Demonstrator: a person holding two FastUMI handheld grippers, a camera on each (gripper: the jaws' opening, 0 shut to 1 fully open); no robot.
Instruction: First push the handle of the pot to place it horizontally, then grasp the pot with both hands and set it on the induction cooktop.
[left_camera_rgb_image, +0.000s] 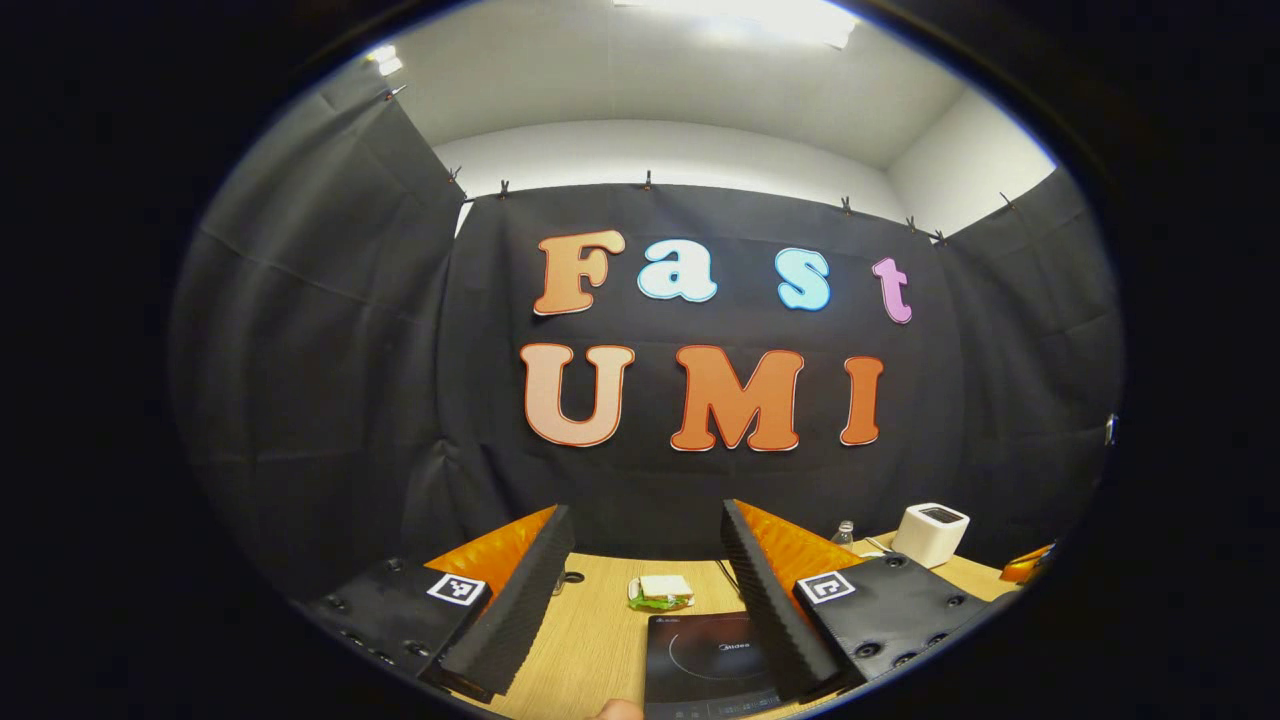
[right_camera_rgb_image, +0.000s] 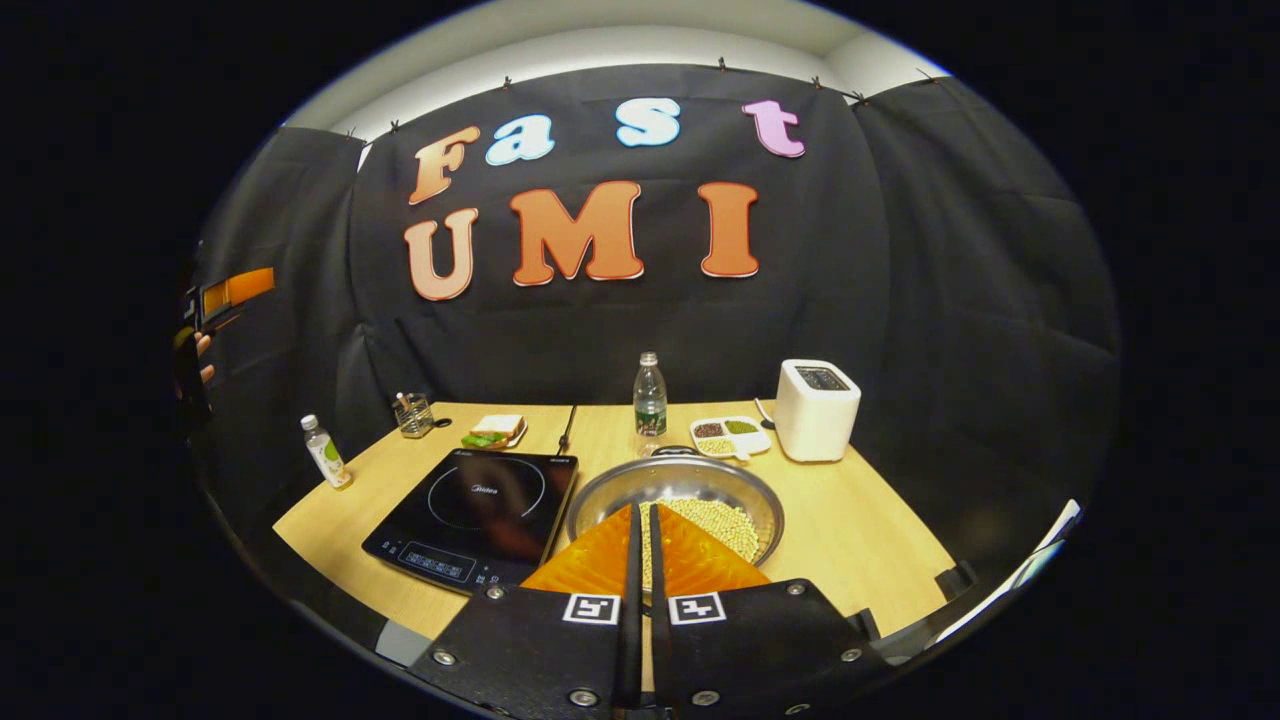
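My left claw (left_camera_rgb_image: 640, 600) gapes wide above the induction cooktop (left_camera_rgb_image: 712, 660) at lower centre. My right claw (right_camera_rgb_image: 640, 570) is nearly closed, empty, over the pot (right_camera_rgb_image: 675, 495) beside the cooktop on the bench (right_camera_rgb_image: 860, 530).

Closed tongs (right_camera_rgb_image: 640, 520) above pot (right_camera_rgb_image: 676, 490) beside induction cooktop (right_camera_rgb_image: 480, 505)

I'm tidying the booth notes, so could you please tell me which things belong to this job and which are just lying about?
Job: pot, induction cooktop.
Lying about: toaster, water bottle, small bottle, sandwich, divided dish, glass jar.
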